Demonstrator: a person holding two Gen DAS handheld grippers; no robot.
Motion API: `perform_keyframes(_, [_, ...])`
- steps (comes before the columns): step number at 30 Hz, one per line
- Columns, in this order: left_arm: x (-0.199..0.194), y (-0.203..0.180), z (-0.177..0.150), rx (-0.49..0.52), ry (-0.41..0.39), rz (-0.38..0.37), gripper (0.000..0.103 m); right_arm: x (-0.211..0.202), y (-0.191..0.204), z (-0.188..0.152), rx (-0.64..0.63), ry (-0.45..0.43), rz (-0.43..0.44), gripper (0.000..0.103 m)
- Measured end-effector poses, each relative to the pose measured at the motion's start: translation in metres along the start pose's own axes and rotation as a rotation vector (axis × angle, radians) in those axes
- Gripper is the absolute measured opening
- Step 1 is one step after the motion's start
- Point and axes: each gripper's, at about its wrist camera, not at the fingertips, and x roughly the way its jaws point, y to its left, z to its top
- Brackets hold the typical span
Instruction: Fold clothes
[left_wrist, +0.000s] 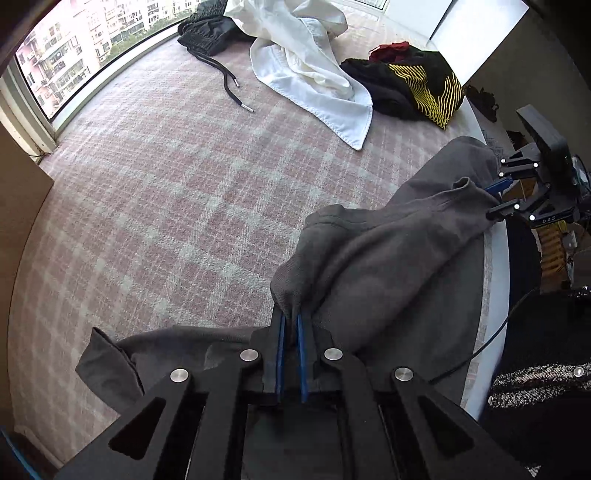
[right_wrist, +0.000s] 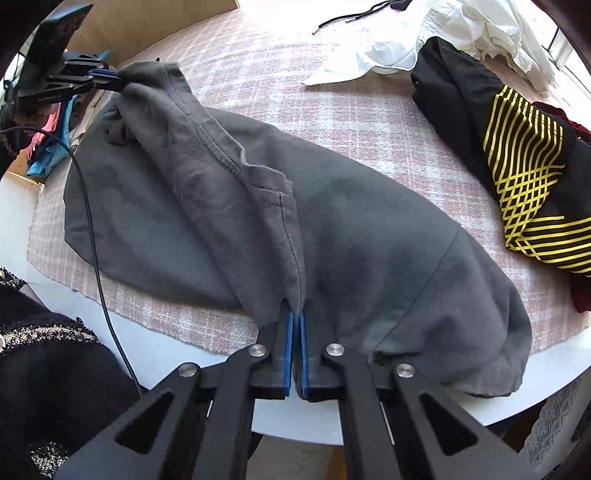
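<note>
Pink plaid cloth (left_wrist: 166, 192) covers my round white table (right_wrist: 166, 354); window (left_wrist: 74, 55) beyond shows apartment blocks (left_wrist: 122, 18).

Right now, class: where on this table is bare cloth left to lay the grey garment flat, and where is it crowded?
Free: the pink plaid cloth between window, white garment and grey garment. Crowded: the far edge, with black drawstring clothing and black-and-yellow garment.
</note>
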Motion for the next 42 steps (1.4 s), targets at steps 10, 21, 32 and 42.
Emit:
perform_keyframes(10, [-0.032, -0.077, -0.095, 0.000, 0.041, -0.010, 0.013, 0.000, 0.011, -0.017, -0.011, 0.021, -0.034, 0.005])
perform_keyframes(21, [-0.038, -0.109, -0.064, 0.366, 0.080, 0.182, 0.042, -0.011, 0.014, -0.026, -0.028, -0.001, -0.092, 0.031])
perform_keyframes(32, [0.007, -0.133, -0.043, 0.777, 0.292, 0.105, 0.044, -0.020, 0.027, -0.023, -0.142, -0.050, -0.112, 0.046])
perform_keyframes(42, [-0.011, -0.069, -0.030, 0.346, 0.178, 0.017, 0.006, -0.060, 0.011, 0.009, -0.138, -0.140, -0.257, 0.005])
